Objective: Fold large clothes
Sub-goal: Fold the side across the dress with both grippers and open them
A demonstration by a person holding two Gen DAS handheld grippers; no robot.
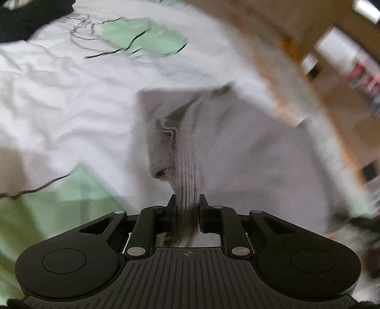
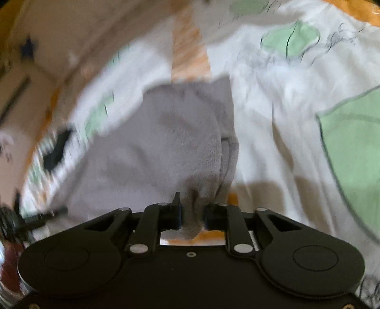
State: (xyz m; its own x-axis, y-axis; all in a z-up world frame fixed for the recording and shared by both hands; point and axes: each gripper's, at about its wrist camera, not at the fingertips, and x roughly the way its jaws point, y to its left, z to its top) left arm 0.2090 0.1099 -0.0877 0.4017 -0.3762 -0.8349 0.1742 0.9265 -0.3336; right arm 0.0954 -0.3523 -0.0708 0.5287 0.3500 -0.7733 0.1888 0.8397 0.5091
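Note:
A pale grey knit garment [image 1: 213, 133] with a ribbed hem hangs in front of me above a bed. My left gripper [image 1: 187, 202] is shut on its ribbed edge, the cloth bunched between the fingers. My right gripper [image 2: 192, 209] is shut on another part of the same grey garment [image 2: 171, 133], which looks fleecy from this side. The garment stretches away from both grippers, its far end draped toward the bed. Both views are motion-blurred.
Under the garment lies a white bedsheet [image 1: 59, 95] with pale green patches and thin black line drawings; it also shows in the right wrist view [image 2: 296, 99]. A dark cloth [image 1: 28, 16] lies at the far left corner. Wooden floor and furniture [image 1: 344, 71] lie beyond the bed's edge.

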